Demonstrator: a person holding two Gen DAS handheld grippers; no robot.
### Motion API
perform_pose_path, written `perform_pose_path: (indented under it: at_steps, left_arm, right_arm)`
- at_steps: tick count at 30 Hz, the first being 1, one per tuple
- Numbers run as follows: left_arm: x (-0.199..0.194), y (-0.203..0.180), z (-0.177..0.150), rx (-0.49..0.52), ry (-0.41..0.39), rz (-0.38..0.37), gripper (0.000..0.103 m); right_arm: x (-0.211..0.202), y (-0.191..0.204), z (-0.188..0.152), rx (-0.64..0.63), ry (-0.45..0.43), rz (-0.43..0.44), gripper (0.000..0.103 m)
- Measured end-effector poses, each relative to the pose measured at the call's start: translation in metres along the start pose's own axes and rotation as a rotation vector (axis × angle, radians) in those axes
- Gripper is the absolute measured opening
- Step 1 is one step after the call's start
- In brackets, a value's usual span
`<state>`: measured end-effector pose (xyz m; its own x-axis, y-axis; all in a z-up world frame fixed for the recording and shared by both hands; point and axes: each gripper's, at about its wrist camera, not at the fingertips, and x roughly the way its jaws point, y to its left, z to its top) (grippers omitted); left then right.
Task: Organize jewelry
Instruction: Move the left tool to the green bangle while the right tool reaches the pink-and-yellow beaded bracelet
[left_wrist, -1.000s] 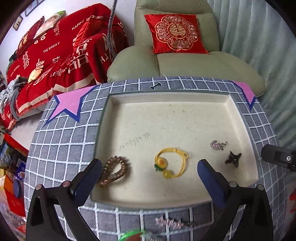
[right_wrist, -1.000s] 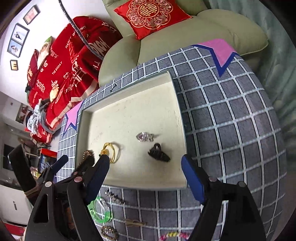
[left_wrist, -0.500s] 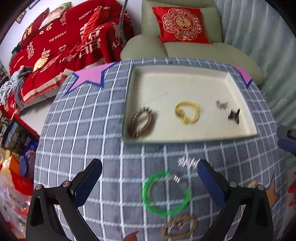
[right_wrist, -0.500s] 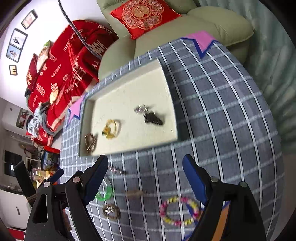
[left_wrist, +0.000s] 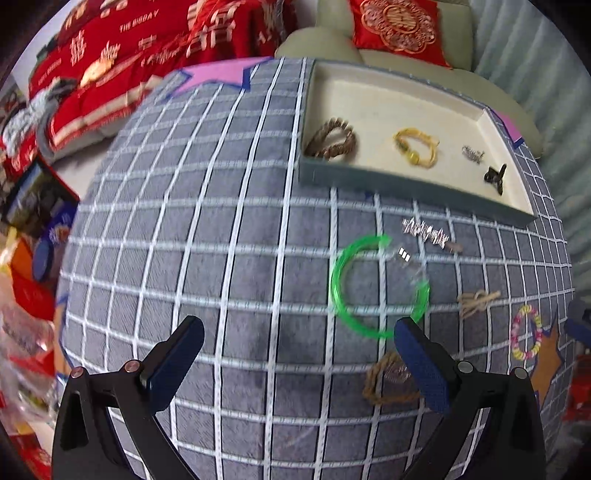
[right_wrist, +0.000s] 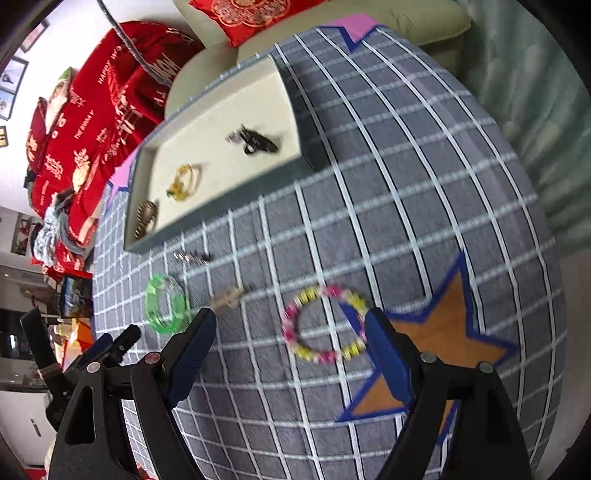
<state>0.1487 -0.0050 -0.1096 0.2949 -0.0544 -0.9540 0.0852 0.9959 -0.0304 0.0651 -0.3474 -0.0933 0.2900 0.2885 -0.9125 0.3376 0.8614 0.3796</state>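
Grey checked cloth covers the tabletop (left_wrist: 221, 258), with red bedding and a pale sofa behind it. Beyond both tools sits the cream tray (left_wrist: 406, 184), already holding a brown bracelet (left_wrist: 332, 142), a yellow cord bracelet (left_wrist: 415, 147) and a black clip (left_wrist: 495, 177), so it looks like the sorting spot. The left tool (left_wrist: 295, 363) is spread and empty, the green bangle (left_wrist: 376, 288) just ahead of its right finger. The right tool (right_wrist: 291, 354) is likewise spread and empty, the pink-and-yellow bead bracelet (right_wrist: 325, 325) lying between its fingers, probably the next pick.
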Motion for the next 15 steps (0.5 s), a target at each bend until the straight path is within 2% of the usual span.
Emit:
perform_pose_path:
  at_steps: [8,15]
  left_arm:
    - [0.009,0.014,-0.021,-0.039,0.044,-0.03,0.103]
    - [0.015,0.032,-0.023,-0.093,0.061,-0.047,0.103]
  right_arm:
    - [0.006,-0.023,-0.022,0.038,0.033,-0.087,0.085]
    - [0.013,-0.039,-0.029,0.065,0.05,-0.148,0.085]
